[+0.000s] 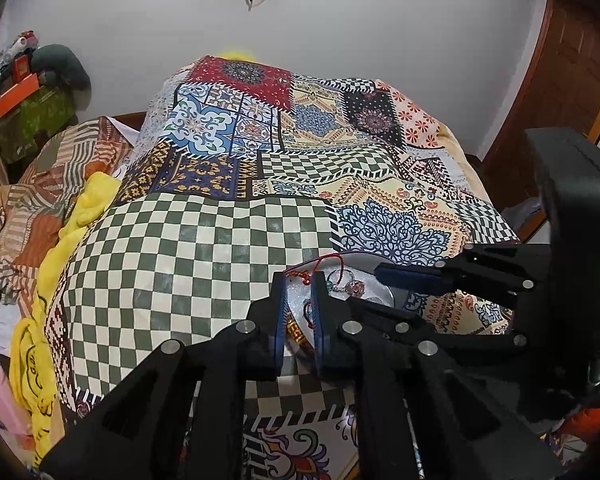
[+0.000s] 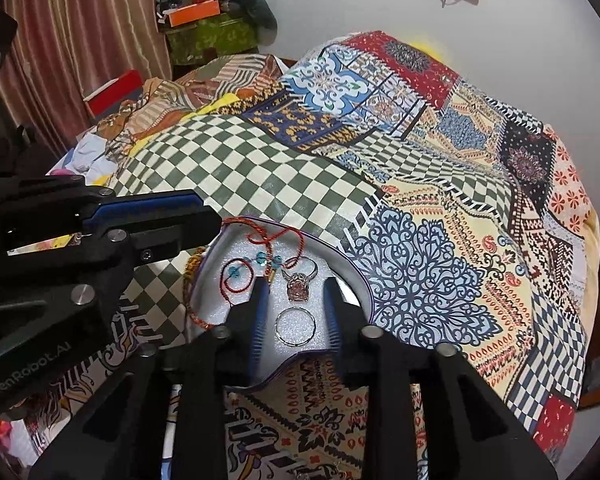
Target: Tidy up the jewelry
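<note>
White foam lines the tray [image 2: 352, 276] lying on the patchwork bedspread [image 2: 440, 216], and most of the jewelry already sits in it, so the sorting looks well along.

At the tray's left rim a beaded orange bracelet [image 2: 192, 276] drapes over the edge, half in and half out; it probably needs tucking in. Just inside that rim lies a small red cord loop [image 2: 236, 280] with blue beads, and above it a longer red cord bracelet [image 2: 276, 236] trails to the tray's far rim. The left hand-held gripper [image 1: 298, 292] hovers over this side, its jaws only slightly apart, with a strand of red cord between them; whether the pads press on it I cannot tell.

Toward the tray's middle, a ring with a pink stone [image 2: 298, 288] lies near a plain silver ring [image 2: 296, 326], which sits close to the near rim. The right hand-held gripper [image 2: 296, 308] straddles both rings, jaws apart and touching neither.

At the bottom of the right wrist view, below the tray, something metallic shows on the bedspread; too cut off to name.

Right of the tray the bedspread runs open and bare. Left is tight, since the two grippers crowd each other there.
</note>
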### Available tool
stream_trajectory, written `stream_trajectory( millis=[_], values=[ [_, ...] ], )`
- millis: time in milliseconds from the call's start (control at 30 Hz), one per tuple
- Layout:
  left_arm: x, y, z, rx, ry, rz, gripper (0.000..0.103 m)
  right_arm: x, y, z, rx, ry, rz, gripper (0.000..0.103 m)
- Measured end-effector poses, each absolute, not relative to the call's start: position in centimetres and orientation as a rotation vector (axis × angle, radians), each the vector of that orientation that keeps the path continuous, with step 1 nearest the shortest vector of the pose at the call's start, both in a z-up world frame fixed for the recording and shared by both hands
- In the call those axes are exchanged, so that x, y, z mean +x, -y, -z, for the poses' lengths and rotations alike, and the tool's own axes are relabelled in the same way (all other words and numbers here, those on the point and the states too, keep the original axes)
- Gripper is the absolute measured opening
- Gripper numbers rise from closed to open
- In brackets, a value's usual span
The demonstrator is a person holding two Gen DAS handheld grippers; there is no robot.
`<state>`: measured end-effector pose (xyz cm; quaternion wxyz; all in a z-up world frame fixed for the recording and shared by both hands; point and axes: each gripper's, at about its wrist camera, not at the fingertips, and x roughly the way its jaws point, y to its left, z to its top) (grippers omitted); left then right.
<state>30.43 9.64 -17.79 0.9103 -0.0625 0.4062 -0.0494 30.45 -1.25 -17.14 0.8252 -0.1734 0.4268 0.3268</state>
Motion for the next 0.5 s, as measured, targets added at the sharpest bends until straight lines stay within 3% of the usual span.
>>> stream_trajectory(
  millis=[400,500],
  values=[
    [27.5,-9.3,15.3,-0.108,-0.817,0.078,0.012,27.0,2.7,14.0,-0.381,-0.837,-0.677,0.028],
    [26.4,-8.8,14.5,-0.097,-0.803,0.074,0.023,25.8,3.3,13.2,-0.382,-0.815,-0.669,0.028]
  ],
)
